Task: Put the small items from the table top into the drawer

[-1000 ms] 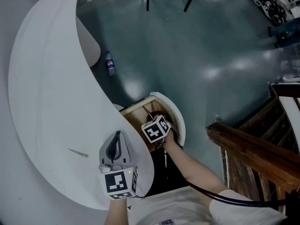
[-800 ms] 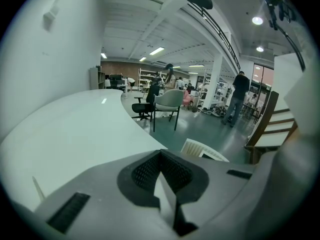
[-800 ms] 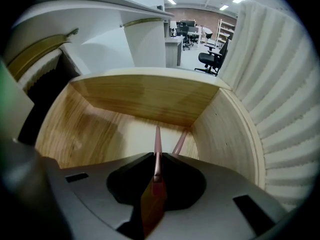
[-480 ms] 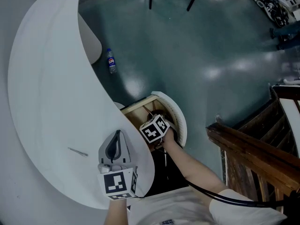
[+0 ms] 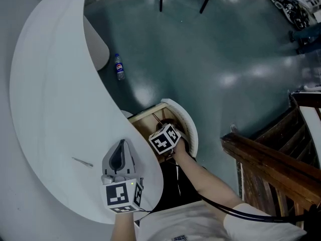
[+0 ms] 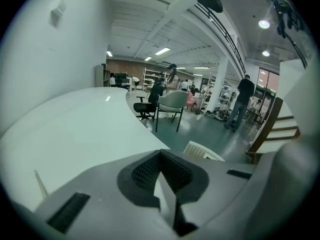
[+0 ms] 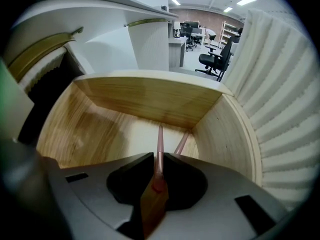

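1. As seen from the head: left gripper (image 5: pixel 124 143) low over the near edge of the white table (image 5: pixel 50 109), pointing out across the top. Right gripper (image 5: pixel 164 137) well apart from it, reaching steeply down into the open drawer (image 5: pixel 186 122) just beside the table edge, marker cube uppermost, jaws hidden under the cube. Thin sliver (image 5: pixel 83 162) lying alone on the table top, left of the left gripper and apart from it. Bottle (image 5: pixel 119 67) on the floor beyond the table.

2. As seen from the left gripper: jaws brought together, nothing between them. Table top curving away ahead, sliver at the lower left, ribbed white drawer front peeking past the table edge. Chair (image 6: pixel 172 103) on the floor beyond.

3. As seen from the right gripper: jaws narrow, clamped on a pink stick (image 7: pixel 159 149), its free end pointing down inside the drawer toward the back corner. Cannot tell whether touching the bottom. Second pink streak (image 7: pixel 182 143) just beside it, slanting into the same corner; another stick or a shadow, cannot tell. Wooden walls all round, ribbed white front at the right.
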Tool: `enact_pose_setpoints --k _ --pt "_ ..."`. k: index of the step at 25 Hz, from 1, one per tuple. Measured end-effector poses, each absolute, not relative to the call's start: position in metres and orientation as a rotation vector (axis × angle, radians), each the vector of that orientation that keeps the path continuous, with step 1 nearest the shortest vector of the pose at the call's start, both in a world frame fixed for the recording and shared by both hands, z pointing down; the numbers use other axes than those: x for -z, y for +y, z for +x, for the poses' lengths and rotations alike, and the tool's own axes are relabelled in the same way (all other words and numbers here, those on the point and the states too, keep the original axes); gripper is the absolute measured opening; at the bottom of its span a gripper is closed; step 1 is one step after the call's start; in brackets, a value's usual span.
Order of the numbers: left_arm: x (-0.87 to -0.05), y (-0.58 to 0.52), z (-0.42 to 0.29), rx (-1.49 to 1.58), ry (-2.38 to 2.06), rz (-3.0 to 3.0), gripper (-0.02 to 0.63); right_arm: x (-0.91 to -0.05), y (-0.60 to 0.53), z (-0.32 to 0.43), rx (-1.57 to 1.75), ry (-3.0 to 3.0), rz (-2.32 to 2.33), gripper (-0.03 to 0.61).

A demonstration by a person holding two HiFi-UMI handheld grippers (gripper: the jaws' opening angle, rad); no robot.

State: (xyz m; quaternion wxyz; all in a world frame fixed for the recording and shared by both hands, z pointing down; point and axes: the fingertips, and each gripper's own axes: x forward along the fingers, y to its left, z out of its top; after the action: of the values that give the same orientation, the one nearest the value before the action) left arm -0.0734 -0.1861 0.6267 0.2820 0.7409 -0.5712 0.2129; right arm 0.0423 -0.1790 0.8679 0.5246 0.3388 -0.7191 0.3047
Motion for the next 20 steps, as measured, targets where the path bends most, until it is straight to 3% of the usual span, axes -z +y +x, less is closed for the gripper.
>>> enact_pose_setpoints --k 20 --pt "-0.582 -0.135 -0.061 -0.510 -1.711 1.903 0.023 -0.767 -0.175 0.047 -0.749 -1.937 0.825 0.064"
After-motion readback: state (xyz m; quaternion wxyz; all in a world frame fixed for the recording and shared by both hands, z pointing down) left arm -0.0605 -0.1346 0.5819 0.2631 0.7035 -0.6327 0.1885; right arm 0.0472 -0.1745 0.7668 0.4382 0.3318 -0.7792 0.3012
